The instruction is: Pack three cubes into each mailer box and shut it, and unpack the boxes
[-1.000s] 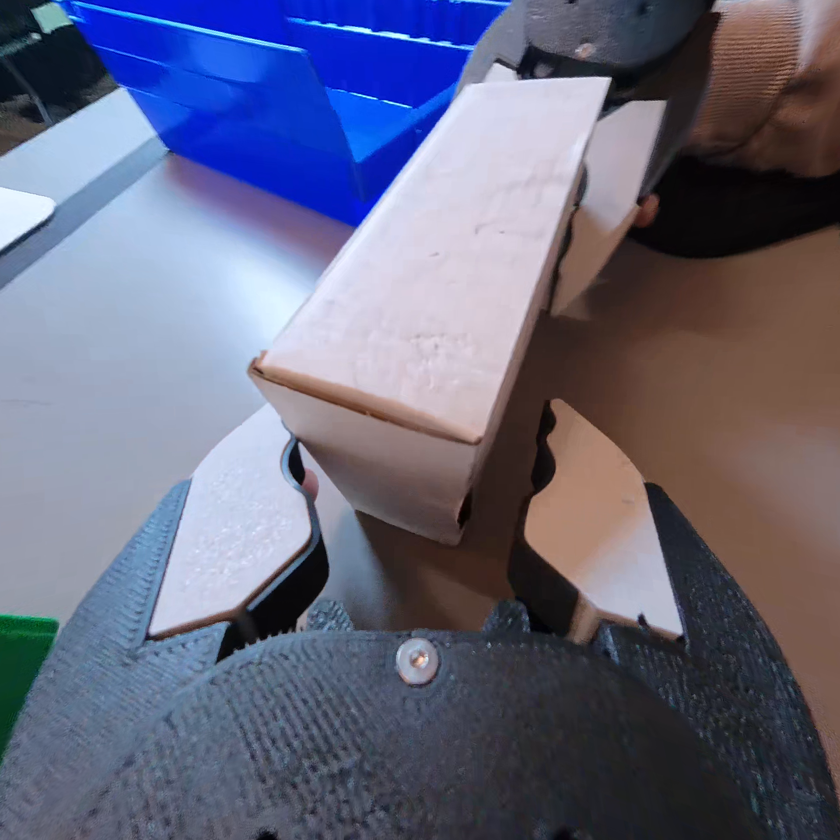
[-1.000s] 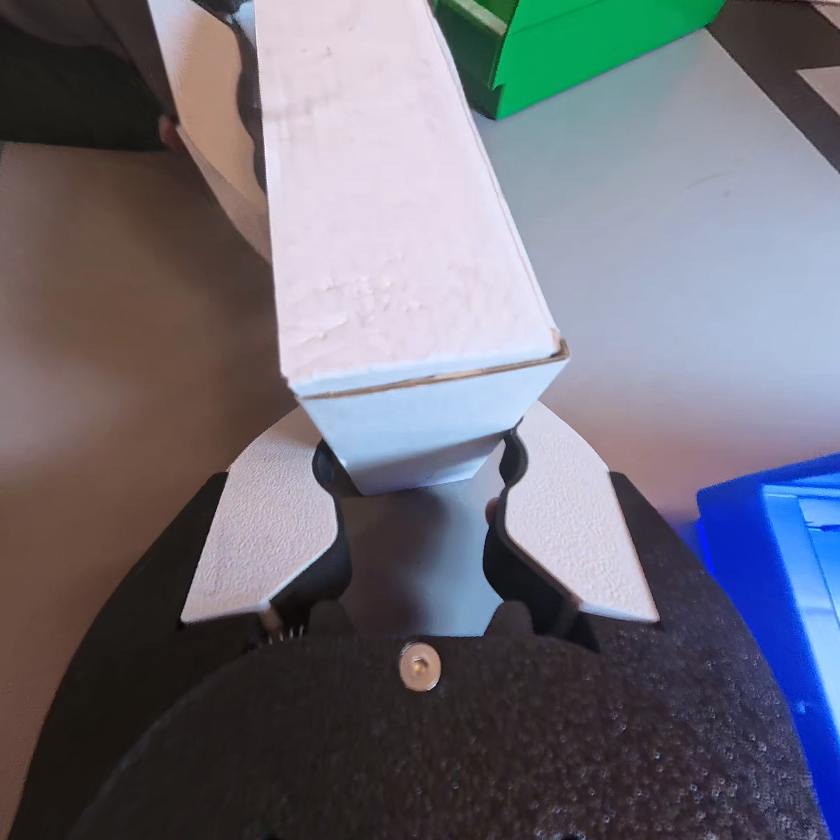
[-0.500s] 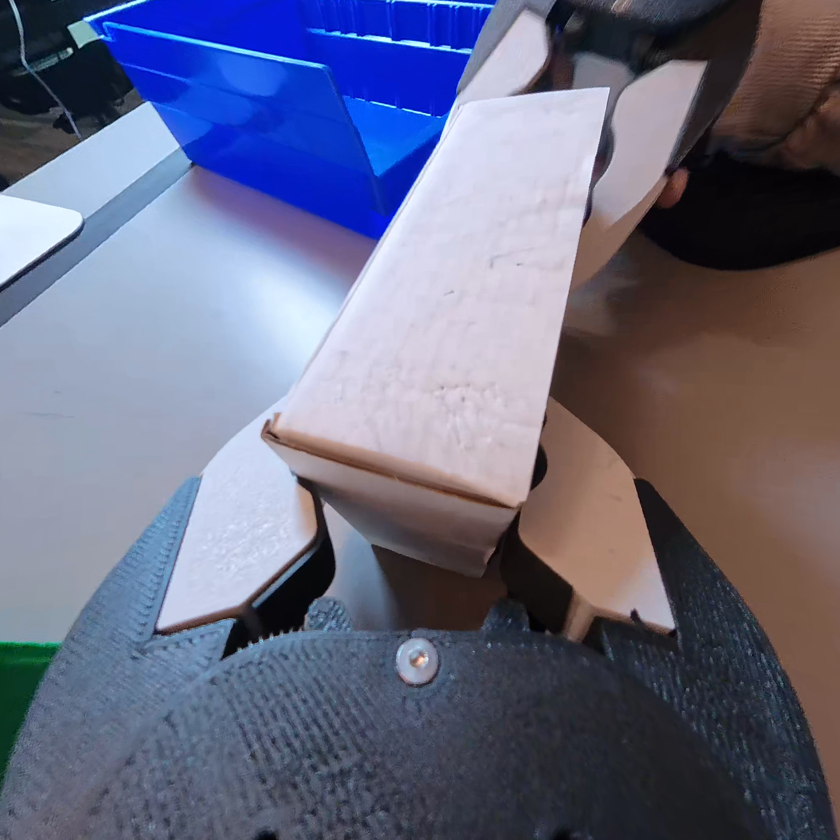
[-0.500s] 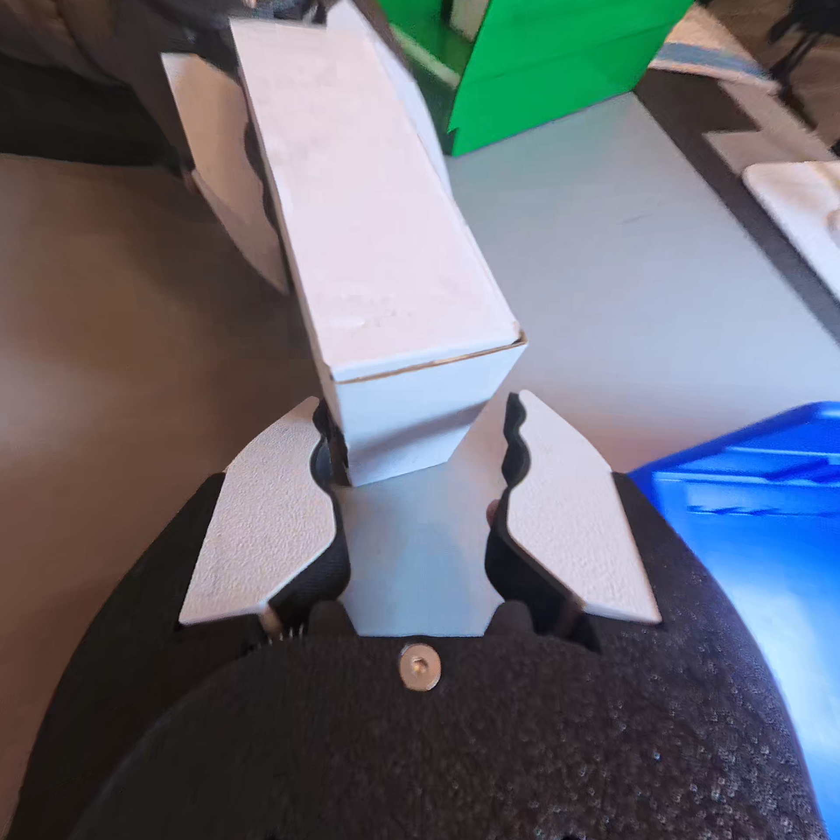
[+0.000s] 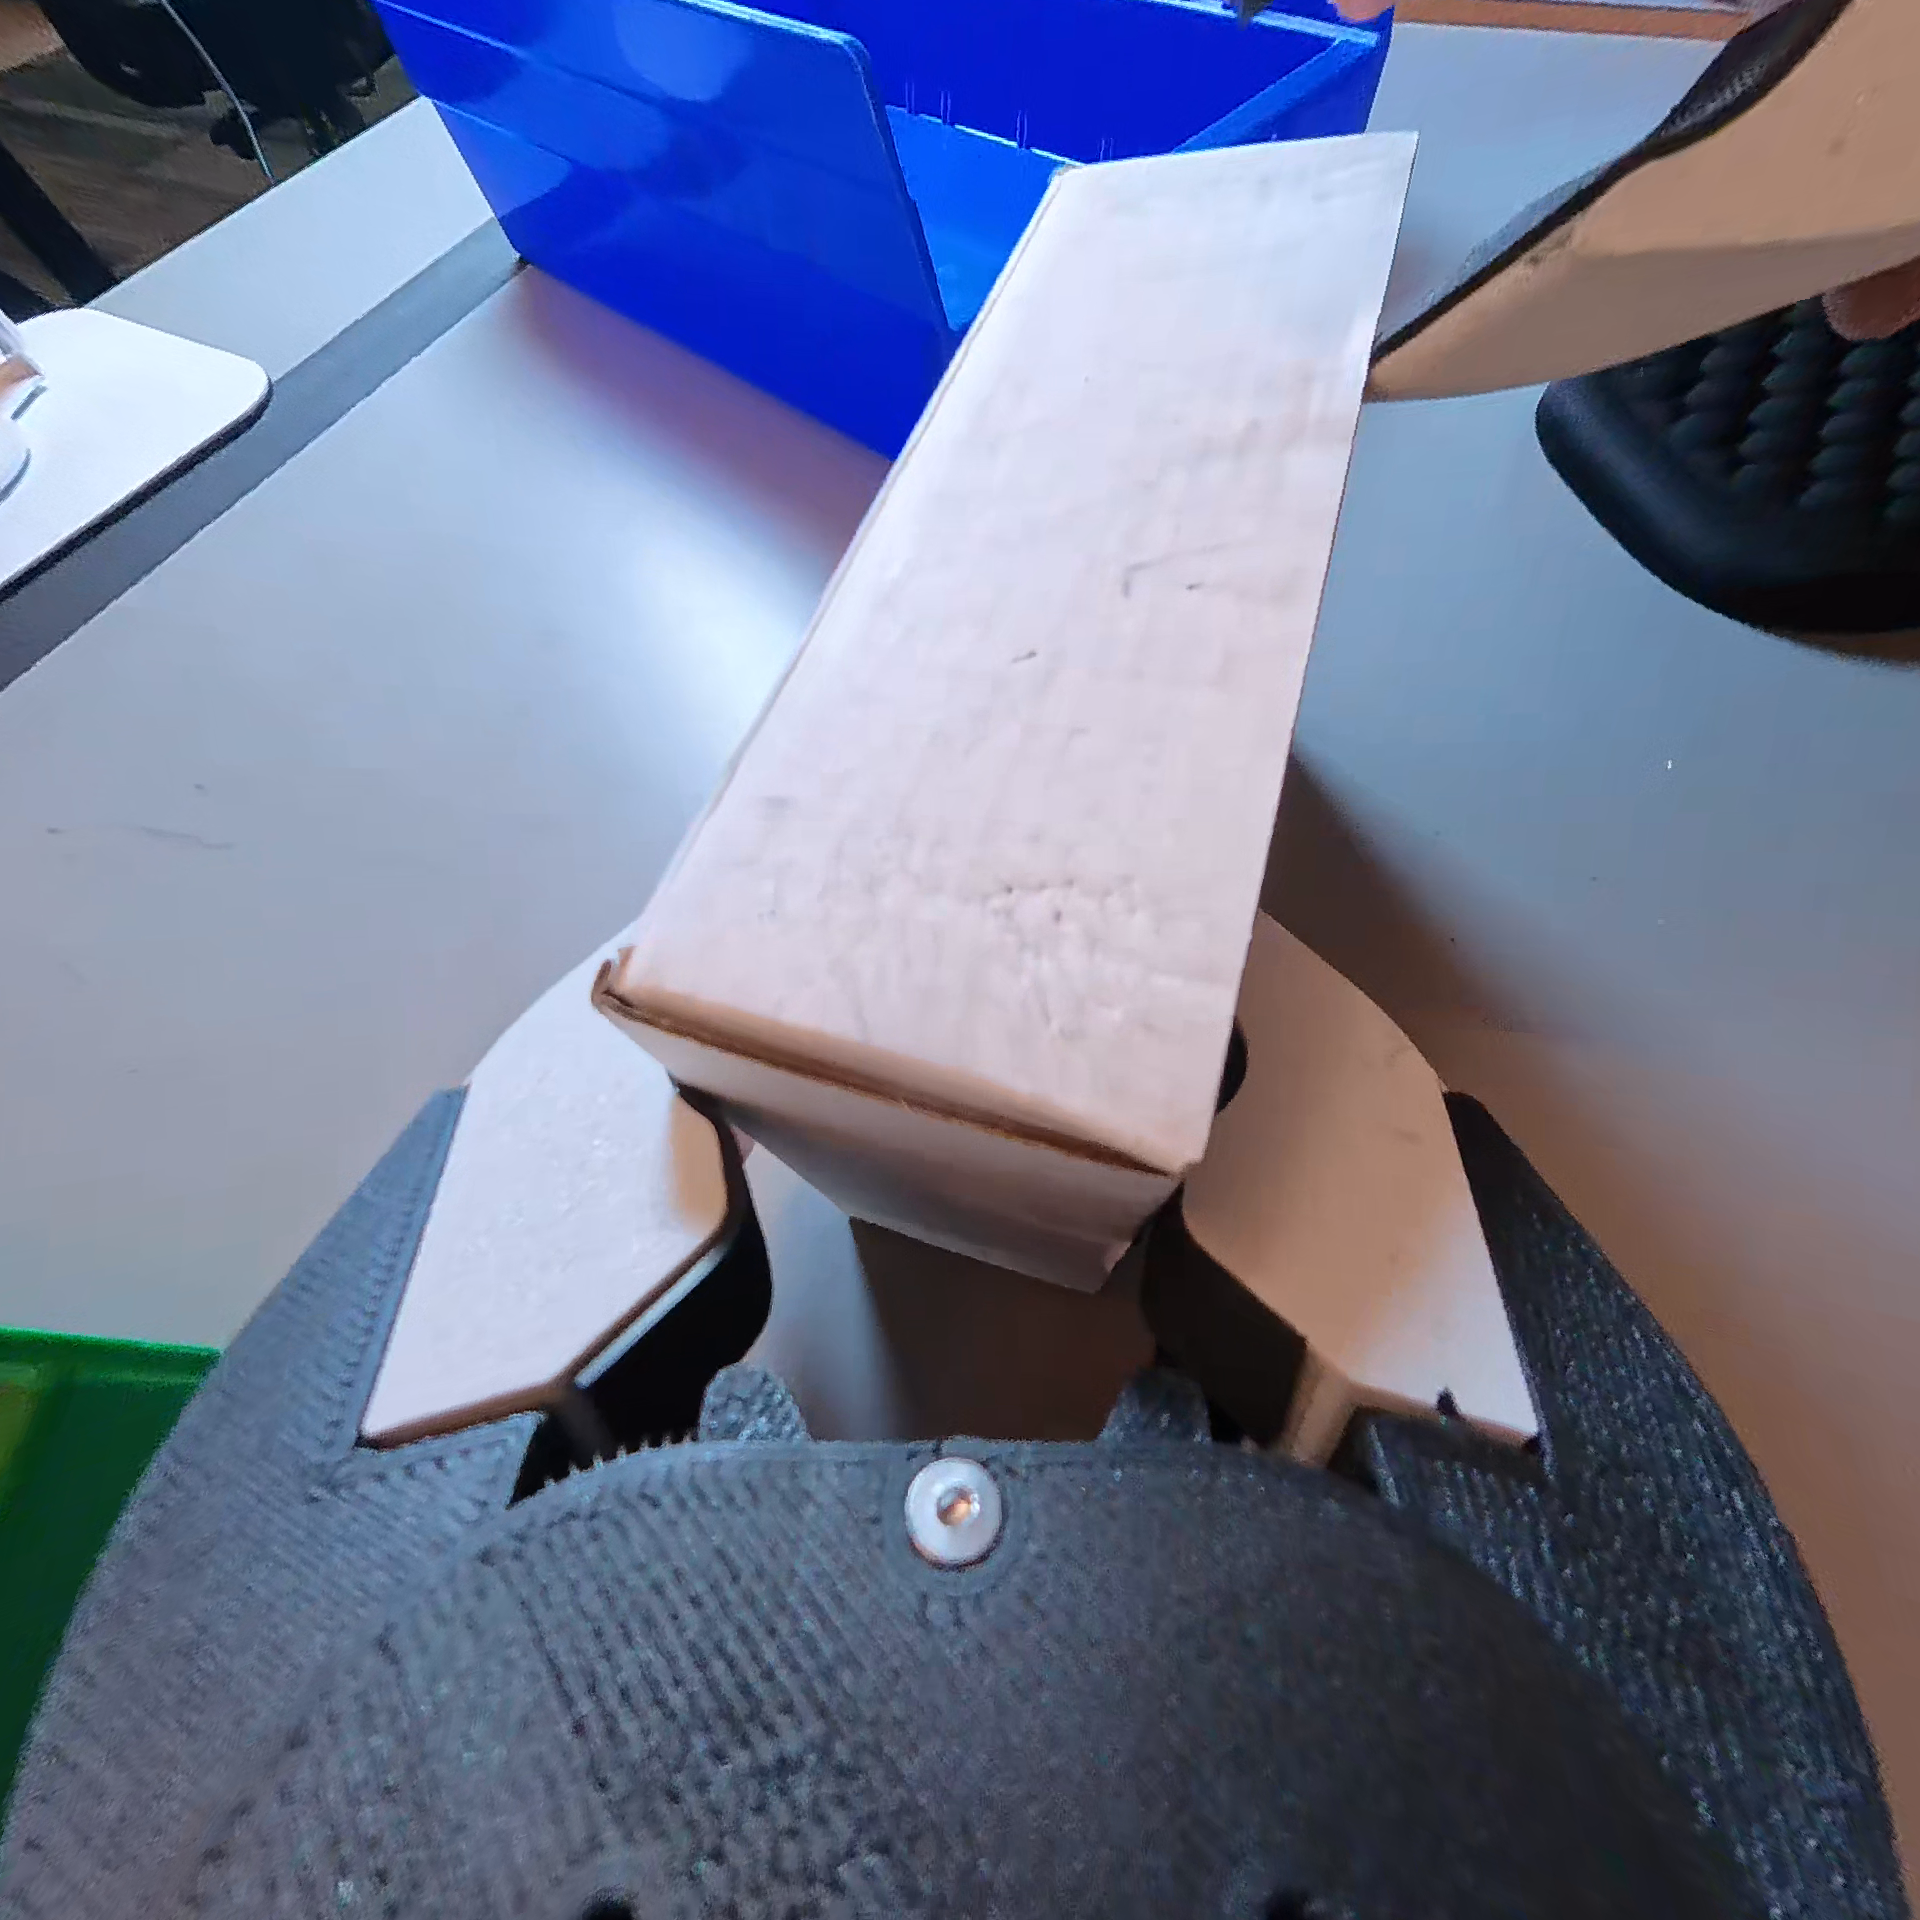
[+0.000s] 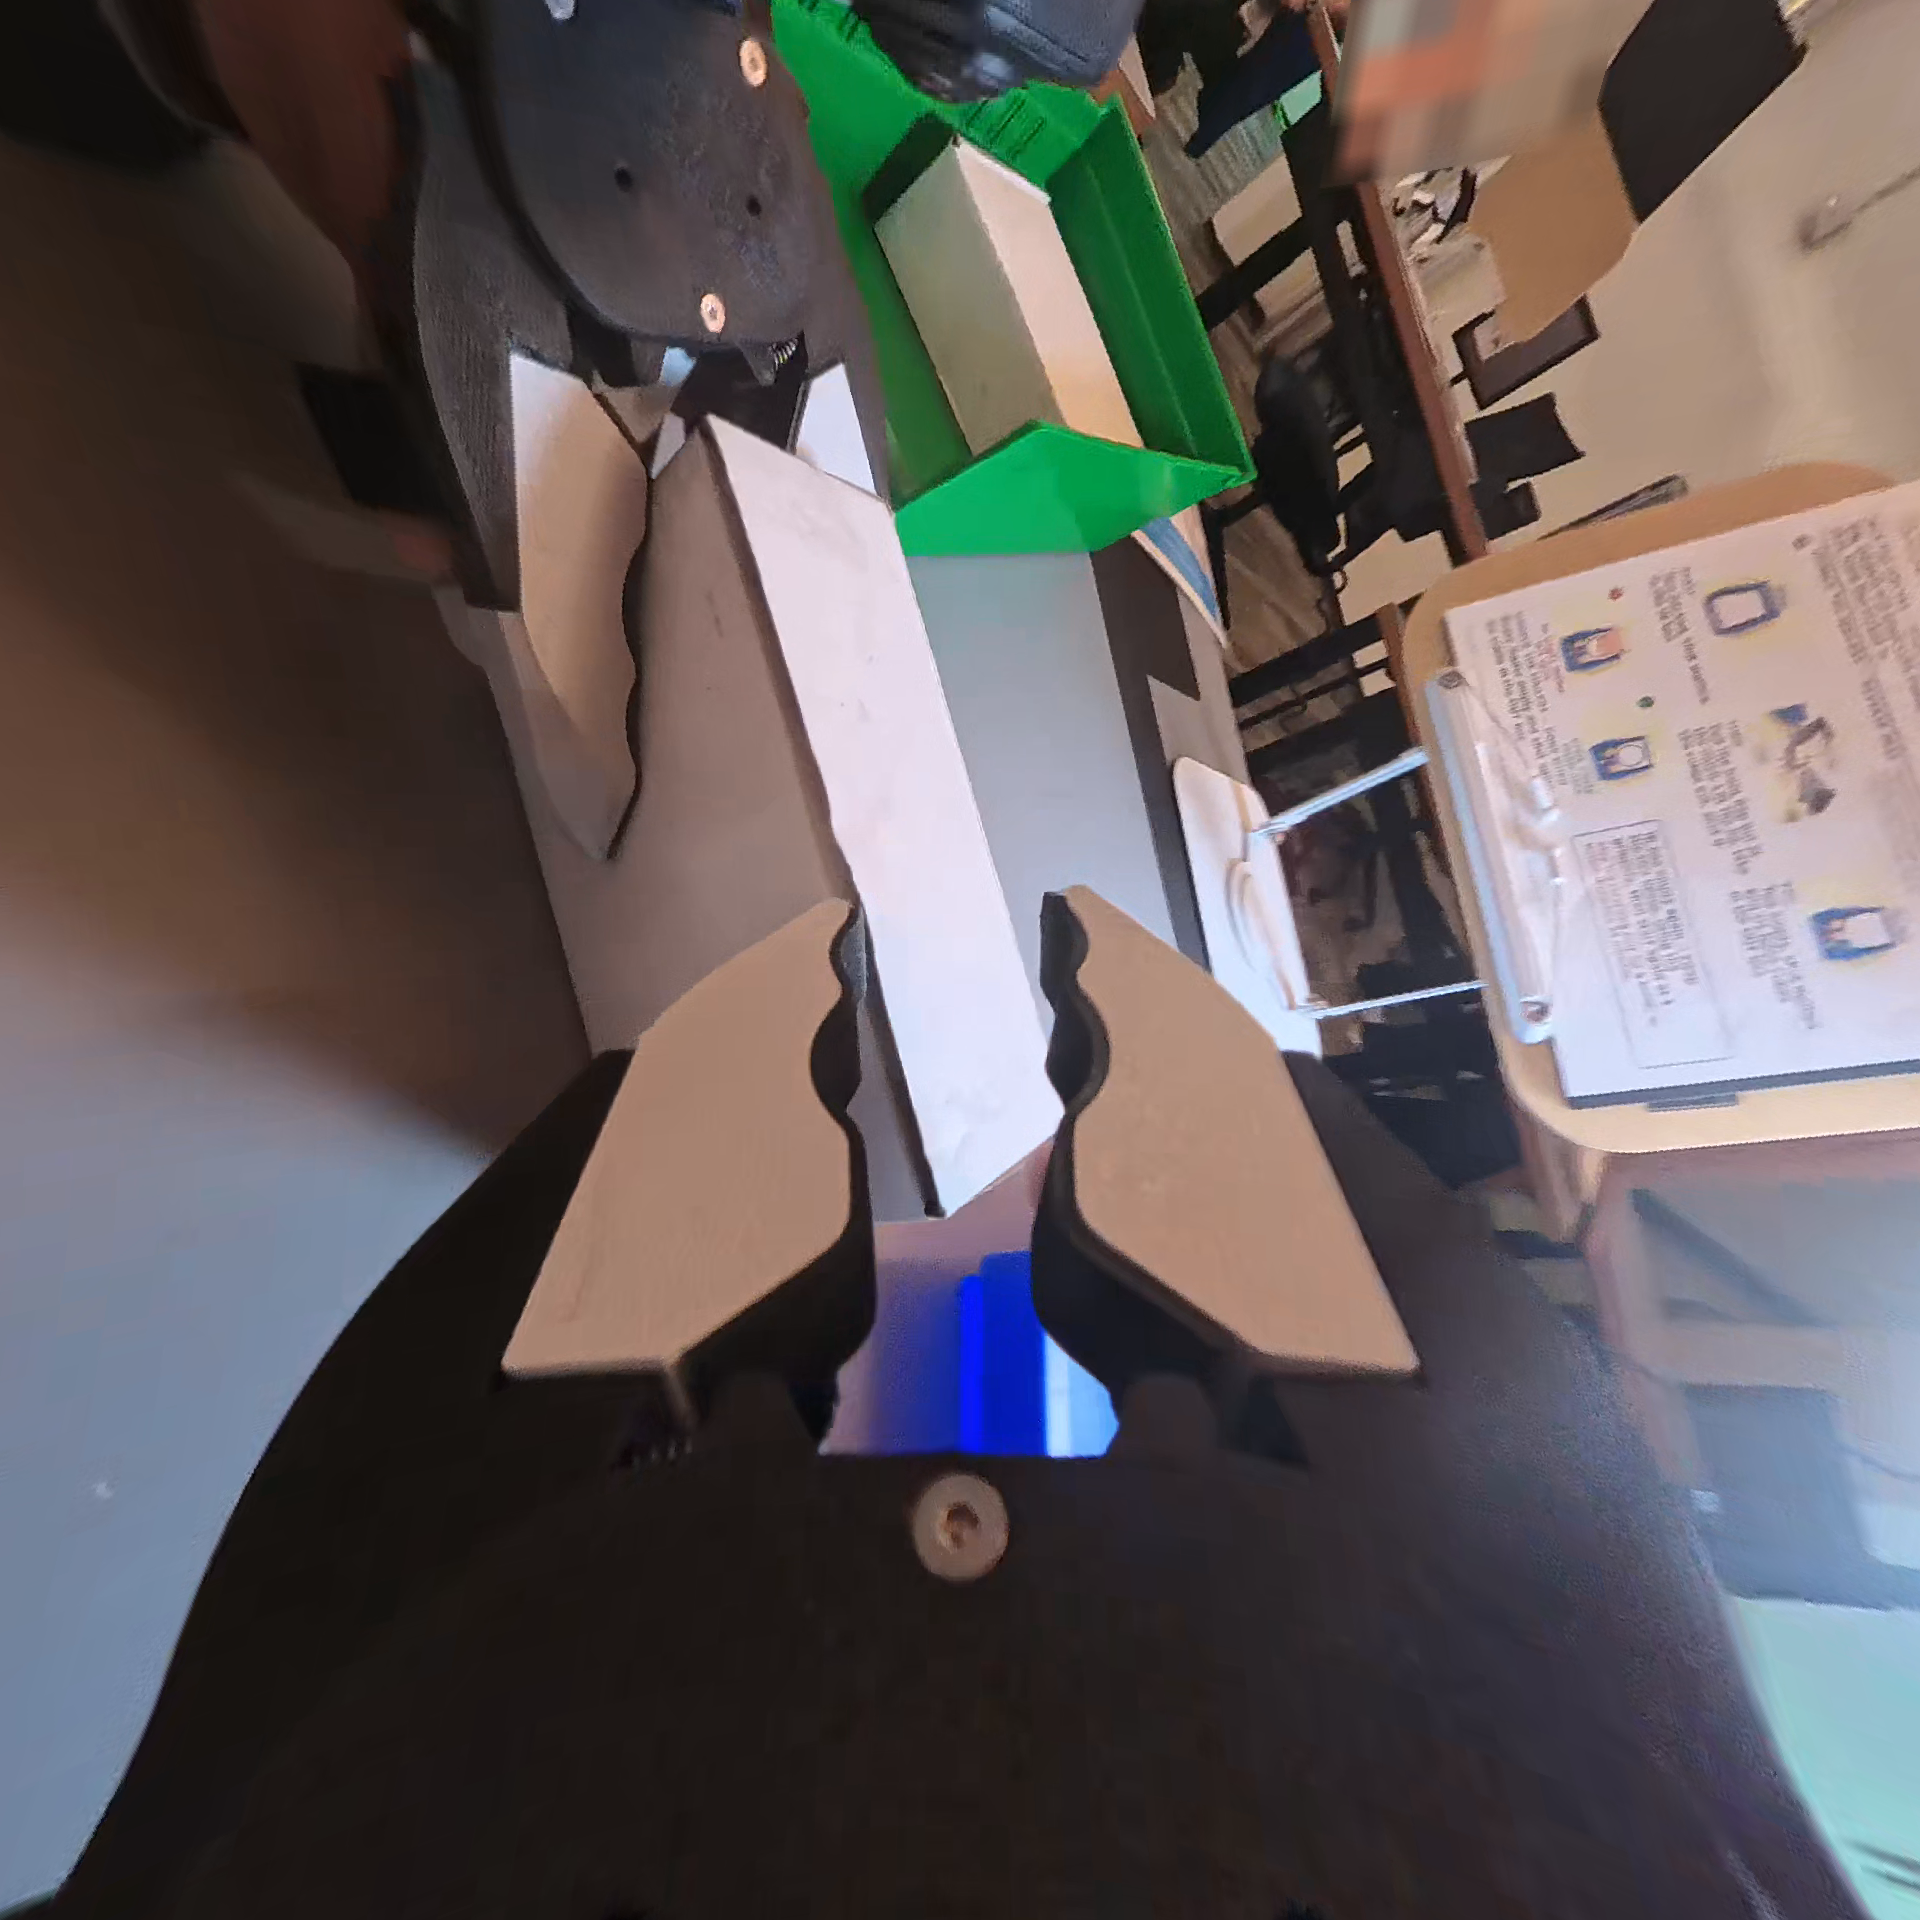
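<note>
A long white mailer box, lid shut, is held above the grey table. My left gripper is shut on its near end, one finger on each side. My right gripper has rolled onto its side and its fingers are narrowed around the box's far corner. The left finger overlaps the box's side and the right finger is nearly touching its white face. One right finger shows beside the box's far end in the left wrist view. The left gripper's finger shows far off in the right wrist view. No cubes are in view.
A blue bin stands just behind the box's far end. A green bin holding another white box stands by the left gripper. A white stand base sits far left. A sheet holder stands on a side table.
My left gripper has closed on the box's near end. My right gripper has rolled about a quarter turn, and its fingers have narrowed around the far corner.
</note>
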`<move>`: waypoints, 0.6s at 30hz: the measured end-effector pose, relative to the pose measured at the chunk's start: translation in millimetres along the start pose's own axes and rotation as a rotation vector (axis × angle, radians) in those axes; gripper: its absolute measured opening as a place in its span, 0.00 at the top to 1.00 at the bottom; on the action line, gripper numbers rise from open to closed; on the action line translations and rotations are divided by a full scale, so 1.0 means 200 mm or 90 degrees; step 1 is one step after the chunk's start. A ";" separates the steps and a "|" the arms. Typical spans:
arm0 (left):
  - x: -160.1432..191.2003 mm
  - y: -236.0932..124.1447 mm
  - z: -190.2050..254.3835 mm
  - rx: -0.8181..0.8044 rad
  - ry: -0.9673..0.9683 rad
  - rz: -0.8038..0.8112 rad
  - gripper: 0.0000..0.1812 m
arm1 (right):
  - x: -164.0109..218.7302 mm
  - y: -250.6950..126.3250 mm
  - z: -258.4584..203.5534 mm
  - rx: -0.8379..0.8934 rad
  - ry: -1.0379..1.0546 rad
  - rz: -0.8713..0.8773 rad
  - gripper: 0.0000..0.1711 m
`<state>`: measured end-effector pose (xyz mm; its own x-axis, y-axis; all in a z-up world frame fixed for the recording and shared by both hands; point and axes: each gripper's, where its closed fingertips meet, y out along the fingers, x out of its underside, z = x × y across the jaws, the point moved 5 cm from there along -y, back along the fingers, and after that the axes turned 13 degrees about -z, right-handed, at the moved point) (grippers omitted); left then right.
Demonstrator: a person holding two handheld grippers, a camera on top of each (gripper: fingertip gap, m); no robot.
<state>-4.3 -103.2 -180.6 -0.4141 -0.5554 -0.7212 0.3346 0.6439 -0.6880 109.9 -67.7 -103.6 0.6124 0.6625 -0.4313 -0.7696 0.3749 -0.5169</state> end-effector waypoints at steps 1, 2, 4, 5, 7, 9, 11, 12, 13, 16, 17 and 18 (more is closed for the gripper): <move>0.00 0.00 0.00 0.002 -0.003 -0.002 0.49 | -0.01 0.00 0.00 0.015 -0.022 -0.010 0.81; 0.00 0.00 0.00 0.005 -0.003 -0.005 0.49 | -0.02 0.00 -0.01 0.027 -0.045 -0.021 0.82; 0.00 -0.01 0.00 0.008 -0.004 -0.011 0.49 | -0.04 0.00 -0.02 0.046 -0.095 -0.045 0.84; 0.01 -0.01 0.00 0.008 0.000 -0.018 0.49 | -0.05 0.00 -0.02 0.056 -0.119 -0.058 0.84; 0.01 -0.01 0.01 0.018 0.007 -0.027 0.49 | -0.07 0.01 -0.02 0.076 -0.164 -0.080 0.84; 0.01 -0.02 0.02 0.033 0.005 -0.030 0.50 | -0.08 0.02 -0.02 0.104 -0.203 -0.099 0.85; 0.01 -0.03 0.03 0.047 0.010 -0.029 0.51 | -0.09 0.04 -0.02 0.116 -0.228 -0.108 0.89; 0.02 -0.03 0.03 0.052 0.021 -0.027 0.53 | -0.08 0.05 -0.02 0.121 -0.242 -0.120 0.91; 0.01 -0.05 0.05 0.055 0.026 -0.006 0.56 | -0.08 0.06 -0.02 0.130 -0.260 -0.133 0.93; 0.00 -0.07 0.04 0.028 0.051 0.002 0.57 | -0.09 0.09 -0.03 0.133 -0.297 -0.139 0.98; 0.00 -0.08 0.03 0.026 0.056 0.004 0.57 | -0.09 0.09 -0.03 0.133 -0.301 -0.137 0.98; 0.00 -0.09 0.03 0.028 0.060 0.002 0.57 | -0.10 0.09 -0.03 0.128 -0.307 -0.137 0.98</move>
<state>-5.9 -117.4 -169.8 -0.4896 -0.5007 -0.7139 0.3719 0.6206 -0.6903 84.6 -78.3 -108.9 0.6435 0.7614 0.0790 -0.6850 0.6188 -0.3845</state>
